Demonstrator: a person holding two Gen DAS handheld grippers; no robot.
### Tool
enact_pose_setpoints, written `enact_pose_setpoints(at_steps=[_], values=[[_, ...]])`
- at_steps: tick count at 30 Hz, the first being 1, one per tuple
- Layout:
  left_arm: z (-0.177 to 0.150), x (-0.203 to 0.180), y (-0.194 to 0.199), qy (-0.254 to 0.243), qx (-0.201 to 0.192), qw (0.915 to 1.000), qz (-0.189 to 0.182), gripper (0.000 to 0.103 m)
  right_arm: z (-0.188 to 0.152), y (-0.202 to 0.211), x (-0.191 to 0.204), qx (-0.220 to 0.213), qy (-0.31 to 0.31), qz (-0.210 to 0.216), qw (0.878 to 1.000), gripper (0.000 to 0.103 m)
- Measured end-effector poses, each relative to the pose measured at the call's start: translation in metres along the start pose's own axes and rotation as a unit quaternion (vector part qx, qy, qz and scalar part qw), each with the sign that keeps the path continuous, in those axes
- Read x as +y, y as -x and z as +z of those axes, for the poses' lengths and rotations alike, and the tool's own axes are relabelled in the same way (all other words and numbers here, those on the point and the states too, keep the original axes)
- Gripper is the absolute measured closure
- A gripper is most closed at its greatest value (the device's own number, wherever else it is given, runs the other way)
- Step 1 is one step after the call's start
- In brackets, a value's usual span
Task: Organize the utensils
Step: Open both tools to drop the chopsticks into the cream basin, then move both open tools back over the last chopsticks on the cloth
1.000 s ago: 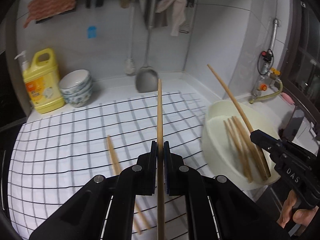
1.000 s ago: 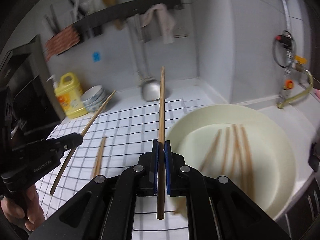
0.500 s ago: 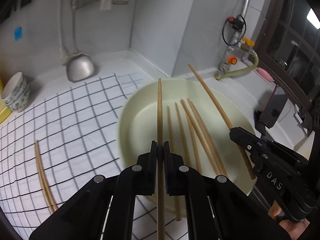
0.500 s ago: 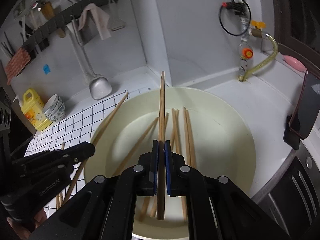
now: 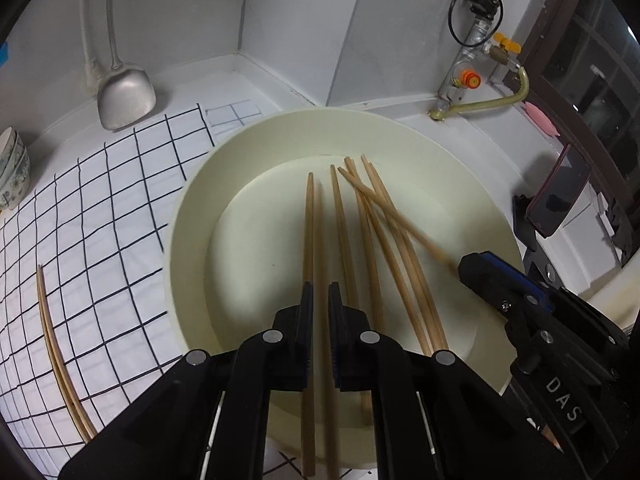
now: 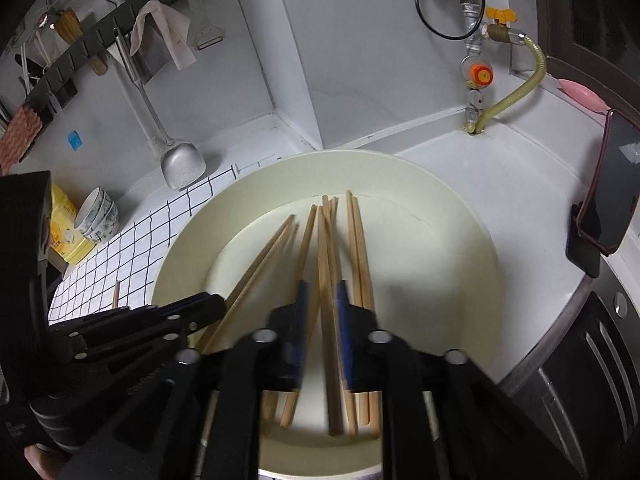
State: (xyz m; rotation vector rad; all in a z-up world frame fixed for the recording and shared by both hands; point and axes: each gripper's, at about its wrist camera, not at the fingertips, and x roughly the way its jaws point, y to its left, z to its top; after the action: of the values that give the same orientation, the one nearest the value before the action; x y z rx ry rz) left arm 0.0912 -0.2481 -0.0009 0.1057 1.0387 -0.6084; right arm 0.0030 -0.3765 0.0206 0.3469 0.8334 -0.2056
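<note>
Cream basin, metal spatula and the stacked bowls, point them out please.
cream basin [image 5: 192, 216]: left wrist view, left rim.
metal spatula [image 5: 126, 96]: left wrist view, blade.
stacked bowls [image 6: 98, 216]: right wrist view, outer side.

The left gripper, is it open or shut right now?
Open: the left gripper's fingers stand apart, a chopstick lying loose between them over the basin.

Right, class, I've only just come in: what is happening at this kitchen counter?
A person is sorting wooden chopsticks into a large cream round basin with two hand-held grippers. Both the left gripper and the right gripper sit over the basin with jaws apart, a chopstick lying loose between each pair. One more pair of chopsticks lies on the black-and-white checked cloth, not yet collected.
</note>
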Motion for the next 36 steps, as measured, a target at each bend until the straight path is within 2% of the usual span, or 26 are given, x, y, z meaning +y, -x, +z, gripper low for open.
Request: enact_pose_setpoints(at_steps=[2,3,4,5,7,15,19,27,36], values=[[0.001,0.004,0.012,0.002,-0.017,0.9998,0.014,0.062,0.002,0.005,-0.003,-0.013,-0.008,-0.01,1.0,0.07],[0.0,0.007,0.019,0.005,-0.03,0.9993,0.022,0.033,0.002,0.007,-0.004,-0.015,-0.012,-0.012,1.0,0.07],[-0.001,0.01,0.027,0.012,-0.048,0.9983,0.03,0.013,0.003,0.01,-0.005,-0.019,-0.014,-0.012,1.0,0.07],[-0.001,0.013,0.036,0.017,-0.068,0.997,0.034,0.014,0.003,0.012,-0.006,-0.023,-0.017,-0.011,1.0,0.069],[0.0,0.016,0.047,0.016,-0.081,0.9956,0.045,0.013,0.004,0.016,-0.006,-0.03,-0.018,-0.012,0.999,0.064],[-0.008,0.033,0.067,0.03,-0.083,0.9949,0.047,0.013,0.005,0.024,0.007,-0.04,-0.003,-0.007,0.999,0.056],[-0.019,0.048,0.078,0.037,-0.091,0.9936,0.056,0.012,0.003,0.023,0.022,-0.038,0.011,0.014,0.999,0.052],[-0.054,0.099,0.112,0.062,-0.126,0.984,0.11,0.01,-0.008,0.019,0.073,-0.036,0.067,0.056,0.996,0.041],[-0.105,0.164,0.14,0.09,-0.139,0.9706,0.175,0.007,-0.026,0.017,0.125,-0.037,0.116,0.1,0.987,0.037]])
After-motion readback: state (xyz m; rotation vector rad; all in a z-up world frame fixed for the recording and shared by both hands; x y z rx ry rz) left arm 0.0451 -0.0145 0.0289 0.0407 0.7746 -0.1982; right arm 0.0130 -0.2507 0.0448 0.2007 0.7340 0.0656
